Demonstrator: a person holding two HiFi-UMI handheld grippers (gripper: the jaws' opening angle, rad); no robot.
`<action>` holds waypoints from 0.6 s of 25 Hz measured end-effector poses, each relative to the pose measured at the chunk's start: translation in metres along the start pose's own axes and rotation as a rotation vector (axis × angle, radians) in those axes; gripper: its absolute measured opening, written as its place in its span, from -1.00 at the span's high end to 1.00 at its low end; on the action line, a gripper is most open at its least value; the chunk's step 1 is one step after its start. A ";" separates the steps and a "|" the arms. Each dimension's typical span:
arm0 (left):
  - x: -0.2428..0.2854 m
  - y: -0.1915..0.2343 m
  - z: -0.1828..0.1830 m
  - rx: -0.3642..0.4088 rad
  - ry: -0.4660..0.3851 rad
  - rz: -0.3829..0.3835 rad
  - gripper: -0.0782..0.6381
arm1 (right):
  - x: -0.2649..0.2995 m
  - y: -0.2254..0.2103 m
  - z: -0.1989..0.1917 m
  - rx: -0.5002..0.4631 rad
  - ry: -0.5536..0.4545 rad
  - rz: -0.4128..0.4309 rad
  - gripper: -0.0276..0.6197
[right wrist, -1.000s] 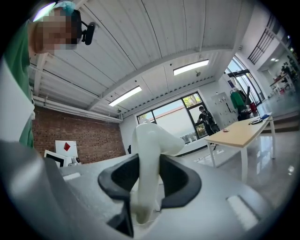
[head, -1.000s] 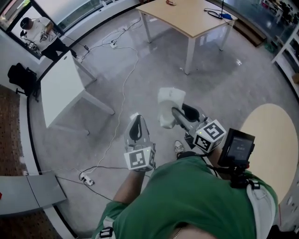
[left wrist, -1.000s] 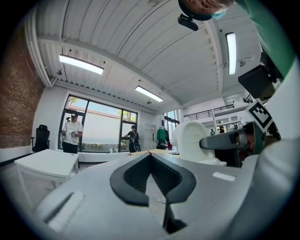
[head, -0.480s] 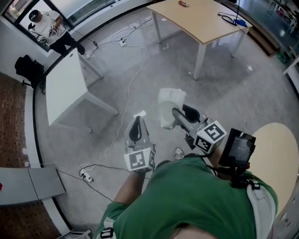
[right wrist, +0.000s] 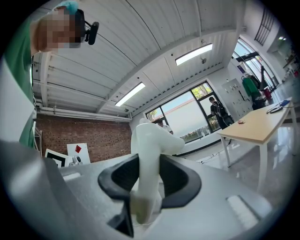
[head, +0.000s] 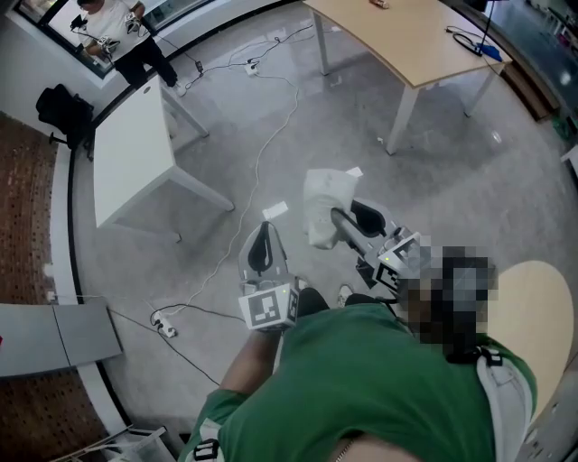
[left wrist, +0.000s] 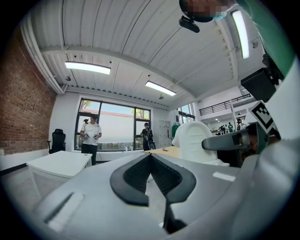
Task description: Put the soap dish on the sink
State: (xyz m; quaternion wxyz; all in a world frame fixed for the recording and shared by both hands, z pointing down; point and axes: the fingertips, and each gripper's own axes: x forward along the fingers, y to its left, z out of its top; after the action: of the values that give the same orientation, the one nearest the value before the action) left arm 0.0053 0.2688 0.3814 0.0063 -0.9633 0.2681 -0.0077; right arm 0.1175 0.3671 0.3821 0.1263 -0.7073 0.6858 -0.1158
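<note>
Soap dish (right wrist: 150,140): the lower end is buried between the jaws of the right gripper (right wrist: 149,161), which press on it from both sides.
Wooden table (head: 424,45), far beyond the soap dish: cut off by the top edge. The things on it are too small to tell.
Round tabletop (head: 533,307), right of the soap dish: near side hidden behind the green shirt (head: 379,388).
Person (head: 113,16), far left of the soap dish: cut at the top edge.
Shoe (head: 344,293), just below the soap dish: partly under the shirt.
</note>
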 end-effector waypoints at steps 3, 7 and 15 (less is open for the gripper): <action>0.014 0.022 -0.003 -0.006 -0.005 0.010 0.77 | 0.027 0.000 -0.002 -0.004 0.006 0.012 0.52; 0.036 0.058 -0.005 -0.016 -0.017 0.013 0.77 | 0.071 0.001 -0.004 -0.013 0.011 0.016 0.52; 0.049 0.089 0.011 -0.003 -0.050 0.015 0.77 | 0.103 0.010 0.006 -0.021 0.007 0.025 0.52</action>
State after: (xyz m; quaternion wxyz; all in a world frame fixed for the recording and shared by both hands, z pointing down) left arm 0.0015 0.1678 0.3693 0.0118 -0.9611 0.2753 0.0169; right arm 0.1130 0.2640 0.3720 0.1178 -0.6995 0.6962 -0.1097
